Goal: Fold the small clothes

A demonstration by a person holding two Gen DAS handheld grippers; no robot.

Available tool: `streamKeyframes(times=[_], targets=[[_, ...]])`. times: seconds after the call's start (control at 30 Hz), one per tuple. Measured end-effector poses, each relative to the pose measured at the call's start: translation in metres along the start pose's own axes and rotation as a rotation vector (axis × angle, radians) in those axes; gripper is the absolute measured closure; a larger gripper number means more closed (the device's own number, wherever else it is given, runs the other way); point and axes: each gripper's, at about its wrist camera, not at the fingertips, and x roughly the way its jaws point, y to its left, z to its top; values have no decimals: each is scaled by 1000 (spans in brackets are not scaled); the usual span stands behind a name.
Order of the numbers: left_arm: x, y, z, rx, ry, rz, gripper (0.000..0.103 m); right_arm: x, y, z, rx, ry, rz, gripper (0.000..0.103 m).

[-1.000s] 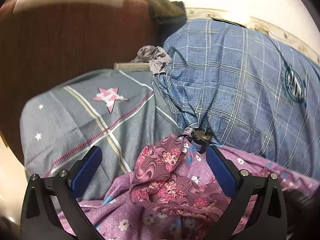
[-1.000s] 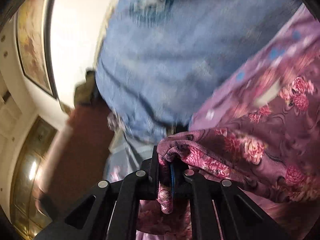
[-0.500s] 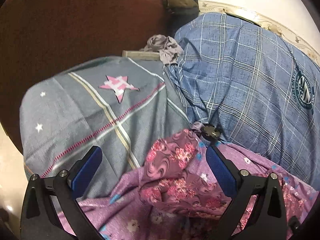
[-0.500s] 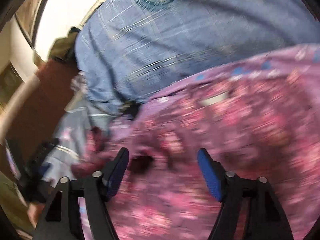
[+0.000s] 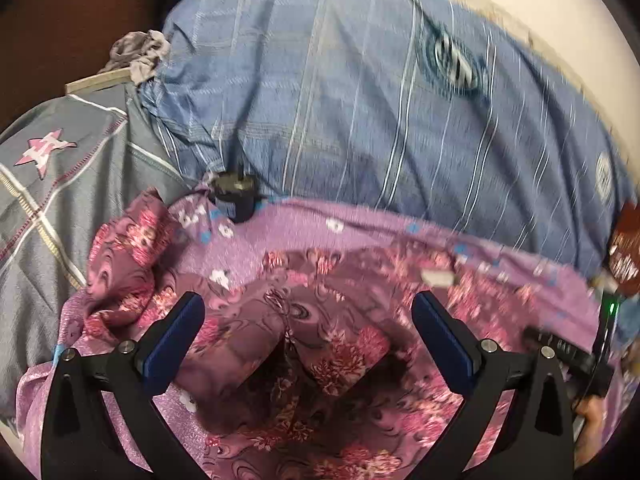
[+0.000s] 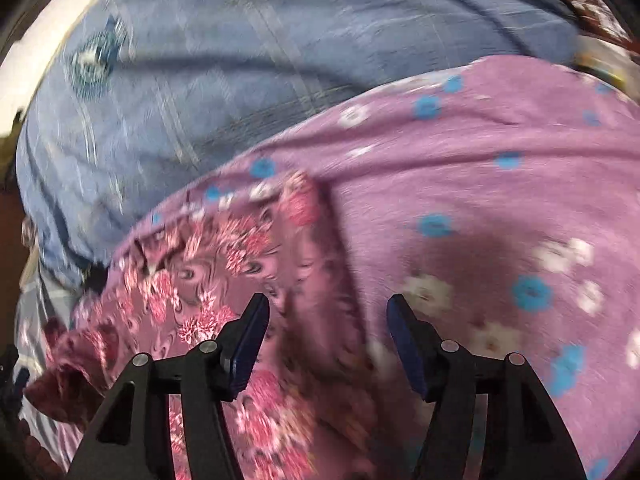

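A small garment of dusty mauve cloth printed with pink and red flower clusters and dark swirls (image 5: 320,344) lies rumpled on a lilac sheet dotted with white and blue blossoms (image 5: 400,236), near the camera in both views. Its cloth is bunched rather than flat: in the left wrist view a deep dark fold runs down its middle, and a crumpled lobe of it rises at the near left, beside a grey quilt with a pink star patch (image 5: 44,152). In the right wrist view the same garment (image 6: 224,264) fills the near left, its right edge a straight folded border lying on the lilac sheet (image 6: 500,184); much of this view is smeared by motion.

The left claw (image 5: 308,328) stands wide, its blue pads well apart over the dark fold, with nothing pinched. The right claw (image 6: 328,328) has its jaws opening; the garment's border lies under the gap, but the pads do not press on it.

Beyond the sheet, on the far side, bulges a blue checked cover with a round dark emblem (image 5: 360,100). A small black object (image 5: 234,196) sits where the lilac sheet meets that cover.
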Motion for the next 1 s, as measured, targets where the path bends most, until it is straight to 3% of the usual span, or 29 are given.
streamKeyframes(times=[0.03, 0.1, 0.13, 0.27, 0.37, 0.43, 0.5, 0.57, 0.63, 0.73, 0.8, 0.87, 0.9, 0.97, 1.0], targets=[[7, -1, -1, 13, 15, 22, 0, 7, 8, 0, -43, -13, -29, 40], [22, 9, 1, 4, 40, 90, 0, 14, 22, -1, -135, -20, -89, 82], [27, 19, 2, -19, 50, 115, 0, 16, 27, -2, -169, -13, -98, 94], [51, 76, 8, -179, 96, 277, 0, -7, 32, 2, -212, -90, -114, 98], [57, 110, 9, -275, 92, 398, 0, -19, 18, 10, -196, -169, -204, 103], [57, 124, 7, -342, 117, 397, 0, -10, 1, 14, -159, -133, -283, 103], [53, 125, 6, -403, 145, 323, 0, -2, -20, 14, -69, -69, -261, 103], [40, 116, 8, -426, 128, 267, 0, -11, -20, 16, -41, -84, -230, 96], [25, 94, 11, -383, 91, 217, 0, -31, -5, 18, -63, -164, -168, 88], [18, 57, 10, -245, 105, 101, 0, -54, 26, 10, -132, -222, 33, 47], [23, 31, 1, -135, 157, 29, 0, -51, 54, -2, -183, -166, 201, 46], [29, 8, -10, -24, 210, -2, 0, -41, 76, -14, -239, -84, 278, 52], [34, -3, -17, 44, 245, 13, 0, -33, 87, -22, -267, -51, 296, 57], [44, -7, -21, 101, 256, 86, 0, -23, 112, -41, -350, -8, 315, 76], [48, 0, -19, 94, 257, 112, 0, -22, 123, -52, -397, 9, 301, 77]])
